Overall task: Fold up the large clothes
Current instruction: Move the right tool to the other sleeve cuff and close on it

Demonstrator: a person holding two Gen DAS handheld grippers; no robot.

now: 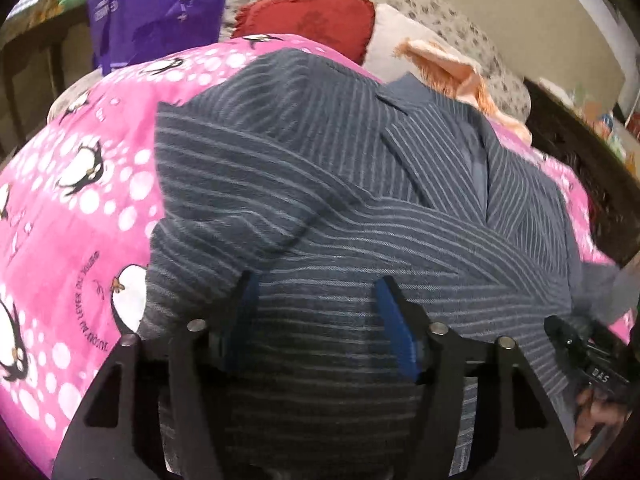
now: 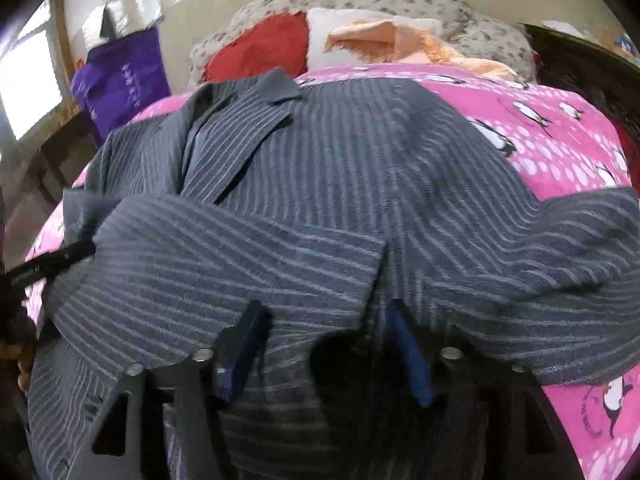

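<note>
A grey pinstriped wool jacket [image 1: 320, 184] lies spread front-up on a pink penguin-print bedspread [image 1: 80, 184], its collar and lapels at the far end and its hem at the near edge, so the long axis runs from near to far, straight away from both cameras. Both sleeves appear folded across the chest.

The left gripper [image 1: 316, 292] hangs just over the near part of the jacket with its two blue-padded fingers spread apart and striped cloth showing between them; nothing is pinched. The right gripper [image 2: 324, 316] stands likewise spread above the near hem, close to where a sleeve cuff edge crosses the front, and it too holds nothing. Whether either set of tips touches the fabric cannot be told.

Each gripper sits at the near end, left and right of the jacket's centre line, about equally close to the hem. The likely next fold is therefore lengthwise: catch the hem at both corners and carry it far, toward the collar.

Beyond the collar lie a red fringed cushion [image 1: 308, 20] and a peach fringed cloth [image 2: 384, 40]; a purple bag [image 1: 160, 4] stands far left.
</note>
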